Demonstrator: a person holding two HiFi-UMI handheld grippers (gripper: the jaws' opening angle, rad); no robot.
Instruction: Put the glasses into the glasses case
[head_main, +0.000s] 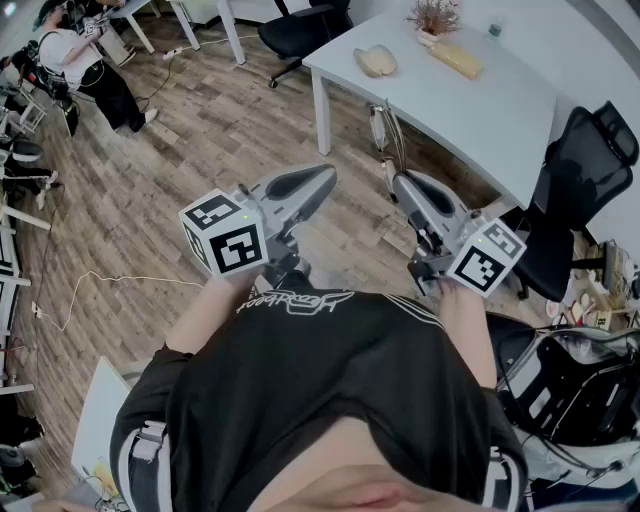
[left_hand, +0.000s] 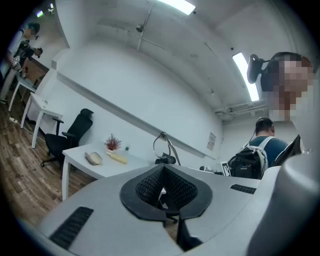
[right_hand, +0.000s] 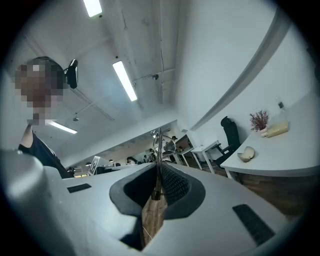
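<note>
A beige clamshell glasses case (head_main: 377, 62) lies open on the white table (head_main: 500, 120) far ahead; it also shows in the left gripper view (left_hand: 93, 158) and the right gripper view (right_hand: 245, 155). I cannot make out the glasses. Both grippers are held close to the person's chest, well short of the table. The left gripper (head_main: 318, 180) is shut with nothing in it, its jaws meeting (left_hand: 162, 172). The right gripper (head_main: 405, 185) is also shut and empty, its jaws pressed together (right_hand: 159, 172).
A long yellow object (head_main: 455, 58) and a small potted plant (head_main: 435, 15) stand on the table beside the case. A black office chair (head_main: 585, 190) is at the right, another (head_main: 300, 30) behind the table. A person (head_main: 85, 65) stands far left on the wood floor.
</note>
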